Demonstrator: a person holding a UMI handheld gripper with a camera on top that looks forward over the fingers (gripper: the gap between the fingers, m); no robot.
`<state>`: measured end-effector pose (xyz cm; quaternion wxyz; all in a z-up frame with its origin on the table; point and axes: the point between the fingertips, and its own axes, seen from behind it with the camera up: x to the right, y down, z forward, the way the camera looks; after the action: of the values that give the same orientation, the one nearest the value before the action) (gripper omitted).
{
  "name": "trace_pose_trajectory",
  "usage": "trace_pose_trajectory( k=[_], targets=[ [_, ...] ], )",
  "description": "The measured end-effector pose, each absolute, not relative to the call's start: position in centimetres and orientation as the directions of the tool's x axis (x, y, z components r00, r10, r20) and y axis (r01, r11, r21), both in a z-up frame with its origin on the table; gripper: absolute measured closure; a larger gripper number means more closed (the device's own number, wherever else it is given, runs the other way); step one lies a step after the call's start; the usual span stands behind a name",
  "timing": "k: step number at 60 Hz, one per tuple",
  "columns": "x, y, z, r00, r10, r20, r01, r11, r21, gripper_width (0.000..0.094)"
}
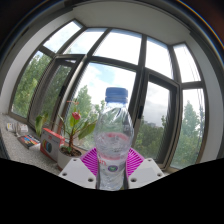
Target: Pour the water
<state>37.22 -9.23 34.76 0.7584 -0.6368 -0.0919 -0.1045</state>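
A clear plastic water bottle [114, 135] with a blue cap stands upright between my fingers, held up in front of the window. The gripper [113, 166] is shut on the bottle's lower body; both magenta pads [90, 160] press on its sides. Water shows in the bottle up to near the shoulder. The bottle's base is hidden below the fingers.
A large bay window [130, 60] with dark frames fills the view, with trees and sky outside. A potted plant with a red flower [74, 130] stands on the sill to the left of the bottle, beside a pink box [50, 143].
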Motion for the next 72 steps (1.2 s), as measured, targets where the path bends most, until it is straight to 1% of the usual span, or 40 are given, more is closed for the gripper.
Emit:
trace_pose_trajectory(
  k=[3, 4, 7, 11, 12, 16, 25, 26, 27, 29, 31, 33, 34, 39, 41, 42, 45, 47, 48, 52, 55, 62, 72],
  targets=[
    [38.2, -8.4, 30.8, 0.981, -0.007, 0.195, 0.195, 0.104, -0.975, 0.0625],
    [37.3, -8.3, 28.5, 0.986, -0.004, 0.165, 0.164, 0.084, -0.983, 0.0626],
    [38.9, -7.6, 25.0, 0.995, 0.023, 0.101, 0.101, 0.013, -0.995, 0.0624],
    [39.5, -7.0, 20.2, 0.997, 0.052, 0.059, 0.062, -0.063, -0.996, 0.0625],
    [39.0, -6.6, 18.3, 0.997, 0.049, 0.055, 0.058, -0.078, -0.995, 0.0625],
    [39.6, -6.5, 14.6, 0.996, 0.055, 0.077, 0.083, -0.127, -0.988, 0.0625],
    [39.4, -5.7, 7.9, 0.996, 0.093, 0.014, 0.035, -0.224, -0.974, 0.0627],
    [39.3, -5.8, 7.8, 0.995, 0.096, 0.011, 0.034, -0.241, -0.97, 0.0621],
    [39.2, -5.4, 8.5, 0.995, 0.095, 0.014, 0.031, -0.188, -0.982, 0.0625],
    [39.3, -5.6, 7.8, 0.995, 0.092, 0.037, 0.054, -0.196, -0.979, 0.062],
    [39.1, -5.4, 8.2, 0.995, 0.095, 0.042, 0.058, -0.177, -0.982, 0.0604],
    [39.6, -5.9, 8.7, 0.995, 0.089, 0.037, 0.053, -0.183, -0.982, 0.0568],
    [39.3, -5.4, 8.1, 0.996, 0.082, 0.029, 0.045, -0.19, -0.981, 0.0551],
    [39.3, -5.2, 7.6, 0.997, 0.079, 0.01, 0.028, -0.223, -0.974, 0.0447],
    [39.6, -5.8, 7.7, 0.997, 0.076, 0.008, 0.027, -0.246, -0.969, 0.0366],
    [39.6, -6.0, 7.6, 0.997, 0.073, 0.006, 0.025, -0.256, -0.966, 0.0303],
    [39.6, -6.7, 8.1, 0.998, 0.069, 0.002, 0.02, -0.265, -0.964, 0.0065],
    [39.8, -7.0, 8.5, 0.998, 0.057, 0.004, 0.019, -0.265, -0.964, 0.0111],
    [39.9, -7.5, 8.7, 0.999, 0.049, 0.008, 0.021, -0.265, -0.964, 0.0116],
    [40.2, -9.2, 9.7, 0.999, 0.017, 0.035, 0.038, -0.269, -0.962, 0.0071],
    [40.4, -10.8, 10.4, 0.999, -0.002, 0.043, 0.041, -0.282, -0.958, 0.0083],
    [39.7, -16.2, 11.5, 0.997, -0.057, 0.05, 0.029, -0.321, -0.947, 0.0077],
    [37.4, -26.2, 13.4, 0.988, -0.137, 0.065, 0.015, -0.341, -0.94, 0.0081]
  ],
)
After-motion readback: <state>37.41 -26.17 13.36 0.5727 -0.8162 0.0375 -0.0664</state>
